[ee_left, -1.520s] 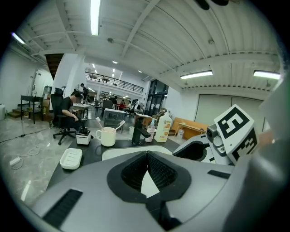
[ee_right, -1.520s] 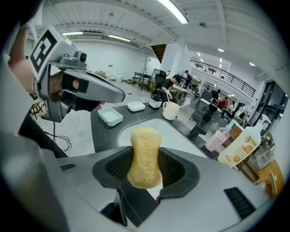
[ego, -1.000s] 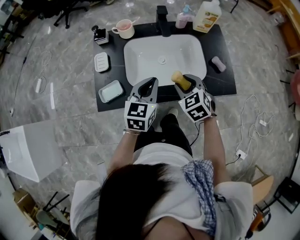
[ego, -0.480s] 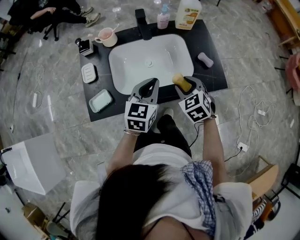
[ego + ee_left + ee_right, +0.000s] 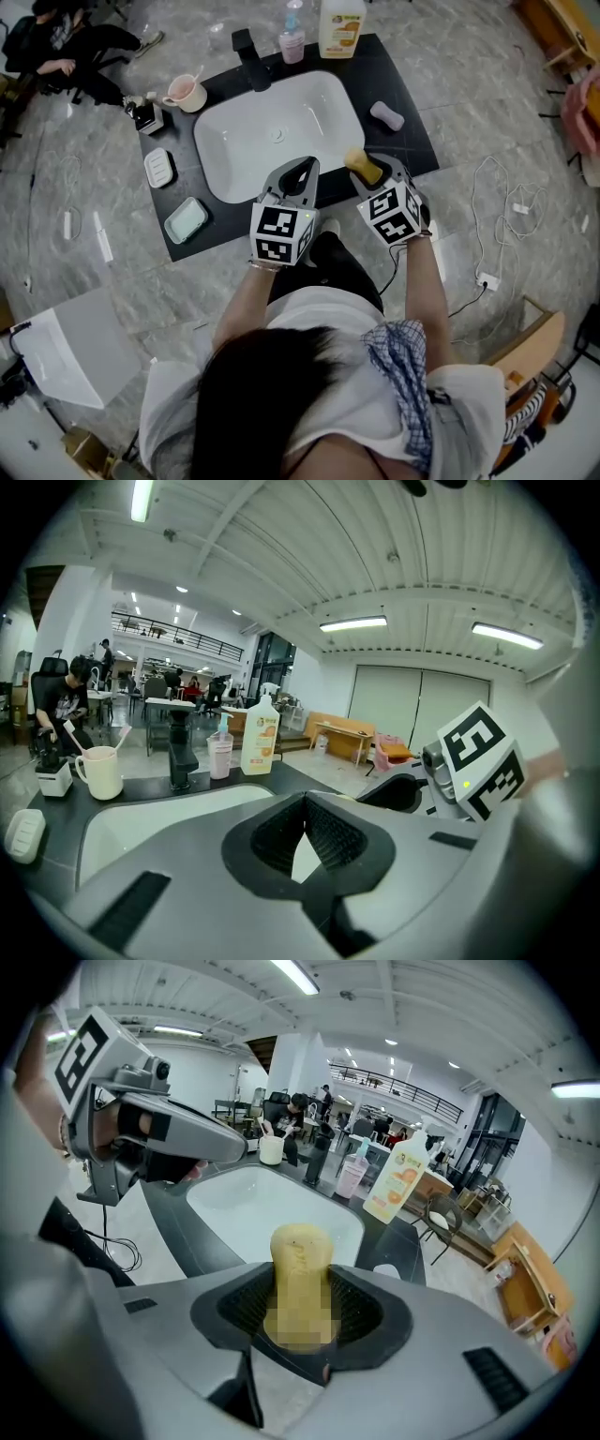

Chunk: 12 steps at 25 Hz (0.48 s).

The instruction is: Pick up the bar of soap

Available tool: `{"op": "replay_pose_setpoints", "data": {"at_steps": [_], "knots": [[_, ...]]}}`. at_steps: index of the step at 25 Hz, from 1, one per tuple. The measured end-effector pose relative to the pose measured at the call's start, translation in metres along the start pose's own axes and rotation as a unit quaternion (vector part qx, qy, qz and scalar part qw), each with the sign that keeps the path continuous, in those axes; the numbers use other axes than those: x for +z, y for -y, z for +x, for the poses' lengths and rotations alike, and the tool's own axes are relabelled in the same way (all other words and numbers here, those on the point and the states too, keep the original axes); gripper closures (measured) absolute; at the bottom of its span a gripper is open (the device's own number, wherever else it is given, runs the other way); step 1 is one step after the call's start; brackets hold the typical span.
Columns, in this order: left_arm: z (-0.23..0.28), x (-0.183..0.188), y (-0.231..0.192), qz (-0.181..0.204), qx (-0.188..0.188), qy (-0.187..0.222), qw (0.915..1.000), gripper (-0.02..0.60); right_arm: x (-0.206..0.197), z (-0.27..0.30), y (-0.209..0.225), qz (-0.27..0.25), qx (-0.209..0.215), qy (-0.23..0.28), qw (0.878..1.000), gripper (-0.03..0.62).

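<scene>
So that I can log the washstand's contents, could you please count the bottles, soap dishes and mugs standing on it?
Bottles: 2 (big bottle, small pink bottle)
Soap dishes: 2 (white dish, pale green dish)
Mugs: 1 (pink mug)
Total: 5

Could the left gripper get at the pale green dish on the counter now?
Probably yes: the left gripper, shut and empty, hangs over the counter's front edge, and nothing stands between it and the pale green dish.
</scene>
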<state>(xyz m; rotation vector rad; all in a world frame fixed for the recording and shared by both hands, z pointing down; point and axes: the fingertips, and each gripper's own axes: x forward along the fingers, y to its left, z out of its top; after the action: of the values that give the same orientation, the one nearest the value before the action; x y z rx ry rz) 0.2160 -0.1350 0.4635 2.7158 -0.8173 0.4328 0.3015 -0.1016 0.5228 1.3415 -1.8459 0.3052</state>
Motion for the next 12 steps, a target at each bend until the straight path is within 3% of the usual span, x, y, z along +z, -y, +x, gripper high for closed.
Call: {"op": "replay_pose_setpoints", "data": {"at_steps": [12], "knots": [[0.036,-0.001,0.029,0.011,-0.032,-0.016,0.9993,0.571,-0.029,-0.002,0.033,0.024,-0.015,-0.013,1.000,0.404]]}}
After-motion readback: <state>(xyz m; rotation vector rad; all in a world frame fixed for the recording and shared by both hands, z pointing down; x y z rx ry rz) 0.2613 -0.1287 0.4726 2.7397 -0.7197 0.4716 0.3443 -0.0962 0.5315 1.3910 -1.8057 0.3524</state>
